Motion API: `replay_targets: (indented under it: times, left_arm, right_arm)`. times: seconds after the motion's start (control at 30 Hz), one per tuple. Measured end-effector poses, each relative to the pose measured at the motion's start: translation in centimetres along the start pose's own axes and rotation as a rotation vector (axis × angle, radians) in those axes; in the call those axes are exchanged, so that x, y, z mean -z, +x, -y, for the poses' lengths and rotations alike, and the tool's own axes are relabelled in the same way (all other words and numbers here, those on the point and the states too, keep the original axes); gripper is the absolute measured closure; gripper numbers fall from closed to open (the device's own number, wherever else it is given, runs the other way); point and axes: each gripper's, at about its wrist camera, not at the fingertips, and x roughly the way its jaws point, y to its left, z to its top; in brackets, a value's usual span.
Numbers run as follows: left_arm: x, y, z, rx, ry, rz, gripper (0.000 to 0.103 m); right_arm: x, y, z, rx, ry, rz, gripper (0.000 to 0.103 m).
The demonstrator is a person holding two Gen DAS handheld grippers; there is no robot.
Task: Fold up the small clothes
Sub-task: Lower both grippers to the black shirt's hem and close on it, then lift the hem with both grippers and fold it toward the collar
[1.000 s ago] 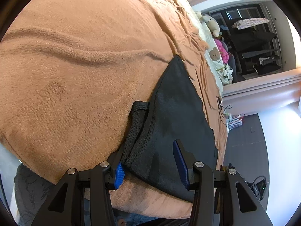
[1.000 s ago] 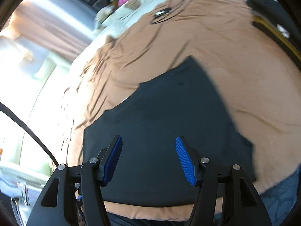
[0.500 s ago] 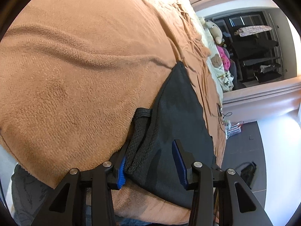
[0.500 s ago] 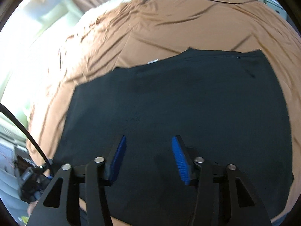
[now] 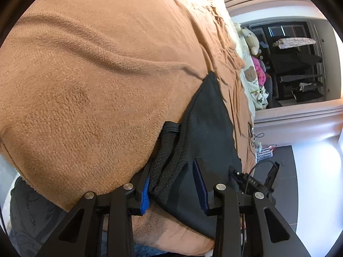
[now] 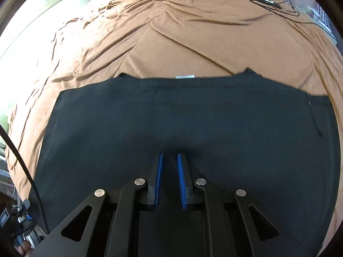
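left gripper [image 5: 173,184]: jaws were closing, with the bunched, ribbed edge of the black garment [image 5: 205,124] between the blue pads; the left pad lay against the fabric, the right pad stood just clear, so nothing was gripped yet. right gripper [image 6: 170,160]: jaws were closing to a narrow gap, tips pressed down onto the garment's flat middle; whether cloth was pinched between them could not be told.

the garment was a dark, fine-knit piece, spread flat and wide directly beneath and ahead of the right claw, its far edge straight with a small white label [image 6: 184,76] at the centre. at the left claw its near corner was gathered into folds.

it rested on an orange-brown blanket [image 6: 193,32], creased beyond the garment. farther off on the blanket lay a black cable [image 6: 276,5]. past the left claw, soft toys [image 5: 251,40] sat at the bed's far end beside a dark shelf [image 5: 300,75].
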Motion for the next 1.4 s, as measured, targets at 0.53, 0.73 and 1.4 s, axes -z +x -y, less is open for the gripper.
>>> replay_targets:
  times: [0.53, 0.73, 1.4]
  left_arm:
    - [0.3, 0.4, 0.2, -0.005, 0.008, -0.006, 0.065]
    - [0.1, 0.7, -0.1, -0.010, 0.020, -0.012, 0.077]
    - [-0.3, -0.4, 2.0, 0.080, 0.075, -0.004, 0.096]
  right_arm:
    - [-4.3, 3.9, -0.6, 0.045, -0.028, 0.028, 0.097]
    - [-5.3, 3.7, 0.2, -0.005, -0.021, -0.002, 0.097]
    - [3.4, -2.9, 1.1, -0.161, -0.067, -0.024, 0.093]
